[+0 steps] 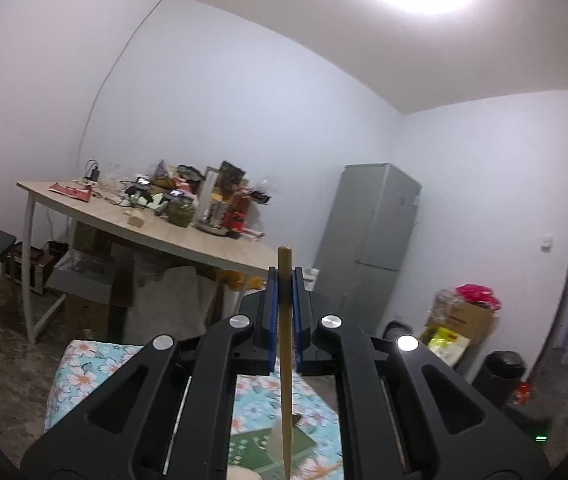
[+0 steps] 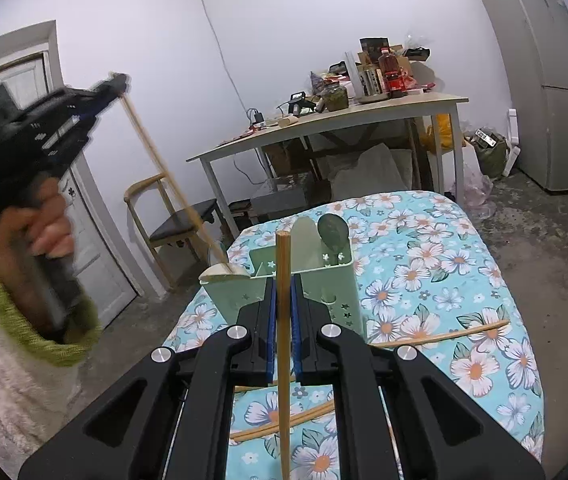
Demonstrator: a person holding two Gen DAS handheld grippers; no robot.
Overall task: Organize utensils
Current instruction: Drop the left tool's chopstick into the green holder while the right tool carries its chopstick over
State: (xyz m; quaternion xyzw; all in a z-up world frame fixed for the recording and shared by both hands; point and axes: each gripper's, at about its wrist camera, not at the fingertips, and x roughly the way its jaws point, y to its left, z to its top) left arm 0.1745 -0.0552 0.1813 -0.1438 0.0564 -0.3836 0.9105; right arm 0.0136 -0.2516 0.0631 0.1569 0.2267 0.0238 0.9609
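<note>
My left gripper (image 1: 285, 276) is shut on the long wooden handle of a spoon (image 1: 286, 360). The right wrist view shows this gripper (image 2: 119, 80) blurred and raised at upper left in a person's hand. The spoon's handle (image 2: 171, 184) slants down from it, and its pale bowl (image 2: 223, 273) sits at the left rim of the green utensil holder (image 2: 324, 284). My right gripper (image 2: 283, 280) is shut on an upright wooden chopstick (image 2: 282, 320) just in front of the holder. A pale spoon (image 2: 304, 232) and a dark green spoon (image 2: 332, 230) stand in the holder.
Loose chopsticks (image 2: 444, 334) (image 2: 284, 420) lie on the floral tablecloth (image 2: 464, 264). Beyond stand a cluttered wooden table (image 2: 364, 114), a chair (image 2: 179, 220), a grey fridge (image 2: 544, 80) and a white door (image 2: 23, 80). Boxes and bags (image 1: 464, 316) sit on the concrete floor.
</note>
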